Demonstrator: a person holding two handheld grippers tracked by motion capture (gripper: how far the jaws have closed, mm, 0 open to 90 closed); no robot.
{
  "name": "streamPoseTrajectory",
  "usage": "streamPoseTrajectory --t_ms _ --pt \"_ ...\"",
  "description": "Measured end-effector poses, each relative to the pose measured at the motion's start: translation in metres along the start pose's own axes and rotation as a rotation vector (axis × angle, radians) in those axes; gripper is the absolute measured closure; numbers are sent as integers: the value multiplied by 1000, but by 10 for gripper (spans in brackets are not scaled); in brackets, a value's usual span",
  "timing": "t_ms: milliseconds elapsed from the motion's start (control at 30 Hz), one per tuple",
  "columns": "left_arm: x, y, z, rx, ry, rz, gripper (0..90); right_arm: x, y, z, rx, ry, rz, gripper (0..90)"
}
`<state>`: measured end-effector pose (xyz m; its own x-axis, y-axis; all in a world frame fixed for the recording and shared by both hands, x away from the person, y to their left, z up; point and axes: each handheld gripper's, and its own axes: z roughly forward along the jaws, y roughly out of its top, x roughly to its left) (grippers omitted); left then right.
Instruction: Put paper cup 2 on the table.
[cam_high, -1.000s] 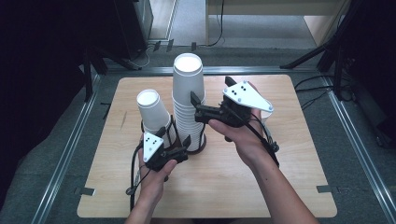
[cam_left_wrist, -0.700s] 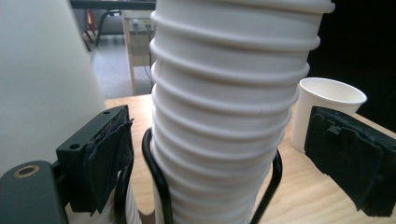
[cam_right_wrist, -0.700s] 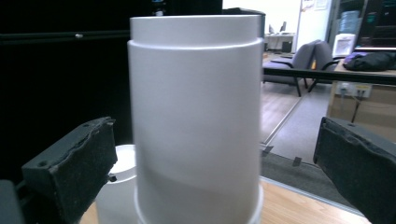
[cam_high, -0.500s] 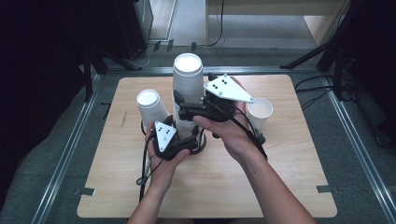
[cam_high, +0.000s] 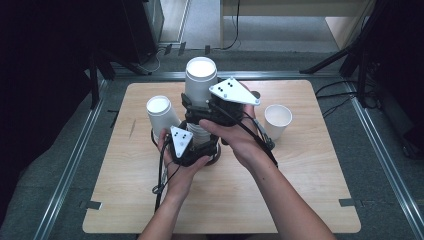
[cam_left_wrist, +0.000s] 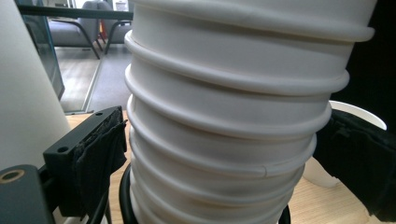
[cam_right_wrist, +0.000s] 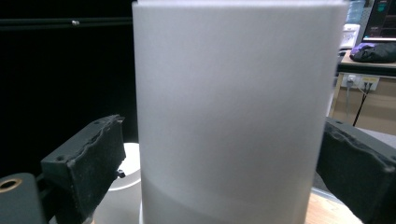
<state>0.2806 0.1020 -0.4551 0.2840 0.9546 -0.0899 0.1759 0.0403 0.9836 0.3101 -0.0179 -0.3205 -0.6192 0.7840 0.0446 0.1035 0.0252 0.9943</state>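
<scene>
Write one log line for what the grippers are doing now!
left gripper: around cup stack low | right gripper: around top cup | jaws: not closed

Tall cup stack (cam_high: 201, 80) mid-table, shorter stack (cam_high: 161, 114) left, single cup (cam_high: 278, 120) right

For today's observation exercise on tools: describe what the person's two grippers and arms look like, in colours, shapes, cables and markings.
Both grippers are black. The left gripper and right gripper each carry a pale grey three-cornered plate with small dark dots. Each has two black jaws faced with rough dark padding, the left fingers and right fingers alike. Black cables trail along the forearms, which are bare, with no sleeves.
</scene>
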Motion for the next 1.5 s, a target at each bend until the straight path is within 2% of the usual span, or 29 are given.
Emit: streamPoseTrajectory --t_ms 300,367,467,767,933,1200,1500 --pt "1 1 4 5 -9 -9 27 -2 -9 11 48 1 27 41" --pt "1 0 4 1 -13 0 28 -3 -11 13 54 0 35 59" --pt "2 1 3 -1 -17 1 30 -5 -13 13 40 -5 49 110" --pt "2 0 3 -3 -19 5 37 -5 -13 12 29 4 61 120" --pt "2 0 2 -1 -19 10 39 -3 -3 10 -6 7 50 119" --pt "2 0 1 1 -19 17 44 -4 -2 10 12 8 61 112" --pt "2 0 0 -2 -19 20 47 -4 5 8 -3 17 67 112"
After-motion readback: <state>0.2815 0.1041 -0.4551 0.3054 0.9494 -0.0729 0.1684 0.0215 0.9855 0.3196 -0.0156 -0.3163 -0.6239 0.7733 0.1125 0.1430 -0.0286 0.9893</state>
